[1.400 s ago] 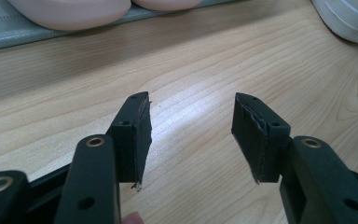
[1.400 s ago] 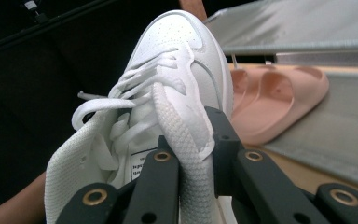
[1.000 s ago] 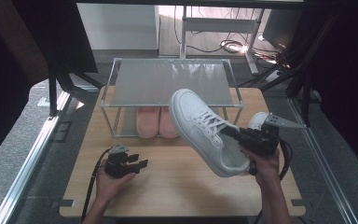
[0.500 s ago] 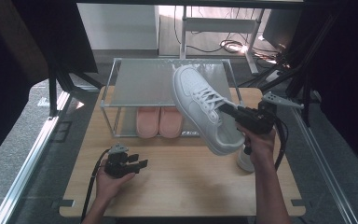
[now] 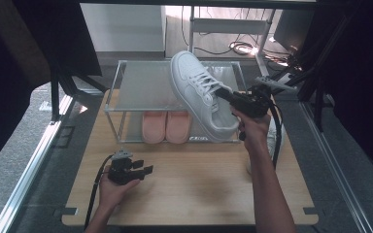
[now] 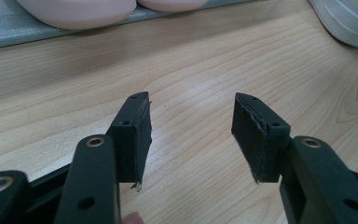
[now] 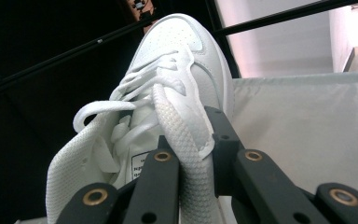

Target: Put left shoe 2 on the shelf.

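My right gripper [image 5: 228, 98] is clamped on the collar of the white sneaker [image 5: 199, 92], which hangs over the rack's top shelf [image 5: 145, 87], toe pointing away, while my left gripper [image 5: 143, 170] rests apart on the table [image 5: 199, 184].

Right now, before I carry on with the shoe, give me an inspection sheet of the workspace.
Surface: wooden table, bare at the front.
Job's things: white sneaker lifted over the shelf rack; second white shoe on the table behind the right arm.
Clutter: pink slippers on the rack's lower level.
Grippers: right gripper shut on the sneaker's collar; left gripper open, resting on the table.
Cables: one trails from each gripper; more on the floor behind.
Surroundings: dark frame posts, grey floor.
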A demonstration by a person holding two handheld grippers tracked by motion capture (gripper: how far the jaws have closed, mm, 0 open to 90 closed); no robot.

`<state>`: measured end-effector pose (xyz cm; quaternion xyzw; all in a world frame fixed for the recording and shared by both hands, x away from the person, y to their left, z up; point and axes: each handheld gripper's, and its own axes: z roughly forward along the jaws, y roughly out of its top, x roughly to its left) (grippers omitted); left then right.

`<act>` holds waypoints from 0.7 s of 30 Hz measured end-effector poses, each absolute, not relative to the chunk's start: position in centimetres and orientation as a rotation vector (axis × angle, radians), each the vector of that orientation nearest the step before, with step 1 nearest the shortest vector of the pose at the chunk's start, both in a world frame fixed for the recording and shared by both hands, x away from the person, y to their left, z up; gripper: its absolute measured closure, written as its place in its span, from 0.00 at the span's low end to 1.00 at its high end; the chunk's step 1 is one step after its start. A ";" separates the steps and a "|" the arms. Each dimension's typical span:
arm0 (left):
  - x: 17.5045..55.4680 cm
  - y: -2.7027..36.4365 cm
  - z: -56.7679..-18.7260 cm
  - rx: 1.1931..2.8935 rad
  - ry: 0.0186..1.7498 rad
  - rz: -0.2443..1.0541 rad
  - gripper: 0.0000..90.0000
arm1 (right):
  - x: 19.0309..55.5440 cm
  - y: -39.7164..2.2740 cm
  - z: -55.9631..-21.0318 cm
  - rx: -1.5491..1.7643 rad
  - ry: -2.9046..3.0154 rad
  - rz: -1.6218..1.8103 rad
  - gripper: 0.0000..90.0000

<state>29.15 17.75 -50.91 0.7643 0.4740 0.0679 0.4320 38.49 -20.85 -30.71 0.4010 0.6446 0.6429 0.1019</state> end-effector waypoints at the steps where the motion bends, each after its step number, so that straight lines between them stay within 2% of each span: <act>1: 29.2 17.7 -50.9 1.906 1.183 0.168 0.53 | 38.8 -20.5 -30.5 1.188 1.898 1.901 0.92; 8: 29.2 17.5 -51.1 1.912 1.175 0.156 0.53 | 41.4 -18.1 -29.7 1.247 1.884 1.839 0.92; 21: 29.3 17.9 -51.1 1.900 1.179 0.143 0.53 | 44.8 -14.2 -30.5 1.392 1.840 1.787 0.92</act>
